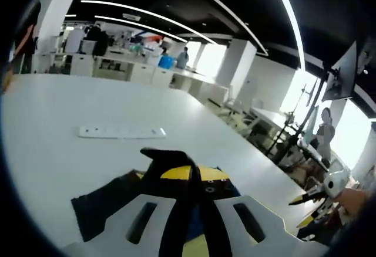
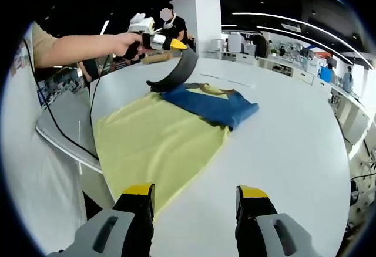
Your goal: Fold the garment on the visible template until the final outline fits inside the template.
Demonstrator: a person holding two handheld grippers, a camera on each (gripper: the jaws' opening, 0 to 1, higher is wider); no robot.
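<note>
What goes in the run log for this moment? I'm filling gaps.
left gripper: shut on dark strap | right gripper: open | garment: spread on table

No lettering, label, brand, number or sign can be read anywhere in either view. The white strip [image 1: 122, 132] lying on the table [image 1: 53, 104] at about 10 o'clock in the left gripper view carries no legible marks. The blue and yellow garment [image 2: 208, 105], above centre toward 12 o'clock in the right gripper view, shows no print that can be made out, and the yellow template sheet [image 2: 154, 145] under it is plain. The dark screen [image 1: 342, 74] at 2 o'clock in the left gripper view is blank. Background shelves and desks are too small and blurred to yield any wording.
</note>
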